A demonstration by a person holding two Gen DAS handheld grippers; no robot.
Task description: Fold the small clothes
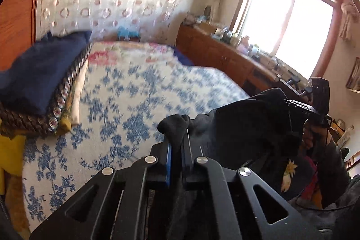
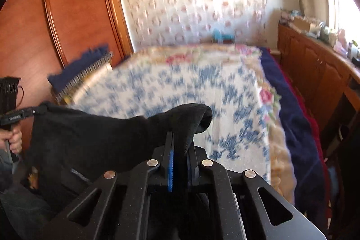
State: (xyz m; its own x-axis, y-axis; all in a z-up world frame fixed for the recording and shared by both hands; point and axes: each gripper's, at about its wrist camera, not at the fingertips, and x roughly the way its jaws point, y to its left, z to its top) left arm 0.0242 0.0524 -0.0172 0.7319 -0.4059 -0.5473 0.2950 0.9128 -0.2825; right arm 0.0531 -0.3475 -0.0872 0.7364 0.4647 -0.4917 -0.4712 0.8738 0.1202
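wrist views facing bed [image 1: 139, 91], shared garment [image 2: 94, 134]

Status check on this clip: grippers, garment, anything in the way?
Left gripper shut on black garment. Right gripper shut on it too. Garment held up over the bed. Folded stack off to the side.

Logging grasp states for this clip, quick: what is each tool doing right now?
Left tool: closed on one corner of the black fabric garment.
Right tool: closed on another corner of that garment, held up above the blue floral bedspread.
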